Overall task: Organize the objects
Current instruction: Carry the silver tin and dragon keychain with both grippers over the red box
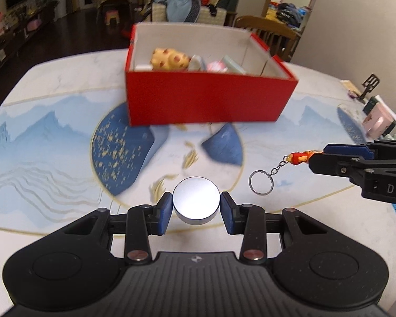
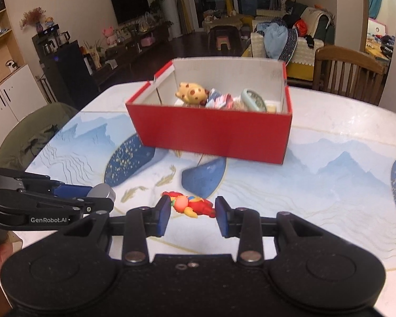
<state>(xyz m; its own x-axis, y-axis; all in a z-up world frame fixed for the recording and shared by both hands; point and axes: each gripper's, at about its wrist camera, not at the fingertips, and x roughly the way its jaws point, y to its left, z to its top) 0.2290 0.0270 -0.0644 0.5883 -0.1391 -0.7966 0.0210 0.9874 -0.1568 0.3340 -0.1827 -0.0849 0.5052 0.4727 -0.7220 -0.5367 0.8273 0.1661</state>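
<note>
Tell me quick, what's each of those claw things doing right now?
Left gripper: closed on a silver round tin.
Right gripper: closed on a red figurine keychain, key ring dangling.

only two bits of text are readable here. in the left wrist view the right gripper [image 1: 312,157] comes in from the right edge, and its black body has white letters "das" printed on the side, cut off by the picture edge so the rest is lost. in the right wrist view the left gripper [image 2: 107,198] comes in from the left, and its black arm reads "genrobot.ai" in white. there's also a small logo mark on the ribbed body of the left gripper in its own view, but no letters i can make out. the red box [image 2: 211,134] has a tiny mark on its inner wall, too small to read.
</note>
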